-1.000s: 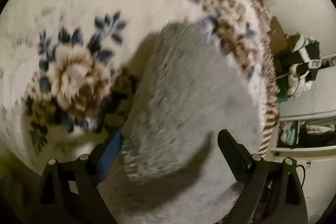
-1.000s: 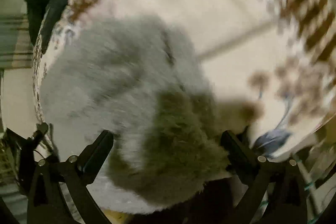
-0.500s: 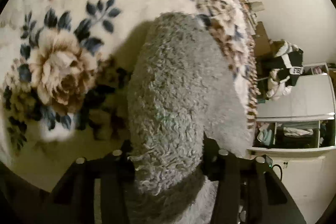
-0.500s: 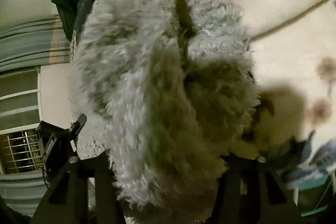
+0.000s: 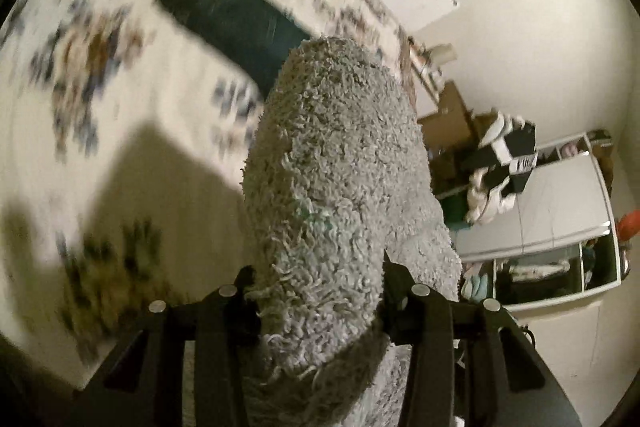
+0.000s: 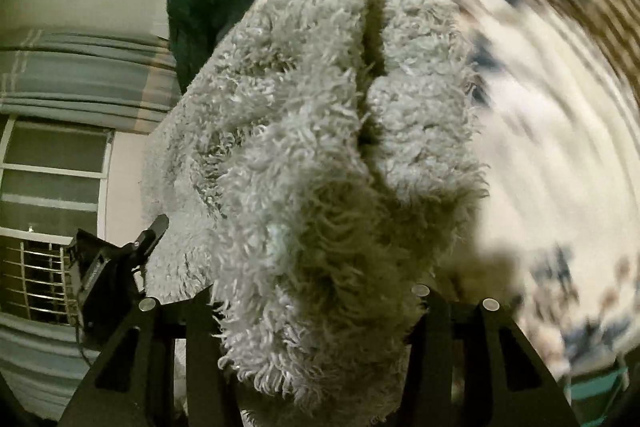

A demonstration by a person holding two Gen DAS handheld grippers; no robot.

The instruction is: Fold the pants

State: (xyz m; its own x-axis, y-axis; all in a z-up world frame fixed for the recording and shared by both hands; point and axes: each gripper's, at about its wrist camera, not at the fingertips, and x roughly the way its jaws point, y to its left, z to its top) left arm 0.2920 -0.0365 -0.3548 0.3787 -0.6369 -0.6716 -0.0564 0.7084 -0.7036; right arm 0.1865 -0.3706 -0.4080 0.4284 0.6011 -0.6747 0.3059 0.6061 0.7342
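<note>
Fluffy grey pants [image 5: 340,187] hang lifted above the floral bed [image 5: 120,99], pinched in both the left tongs [image 5: 316,303] and right tongs [image 6: 316,311]; soft, bulky, light, likely best gripped along edges.

Floral bedspread [image 5: 120,99] motion-blurred; pants [image 6: 320,167] hide right claw [image 6: 316,311] fingertips

A home bedroom. A floral bedspread [image 5: 120,75] spreads ahead and to the left of the left gripper, with dark green clothing [image 5: 240,19] lying on it farther ahead. To that gripper's right stands a white wardrobe [image 5: 560,203] with open shelves. Left of the right gripper, a barred window [image 6: 48,219] under grey curtains [image 6: 80,75].
</note>
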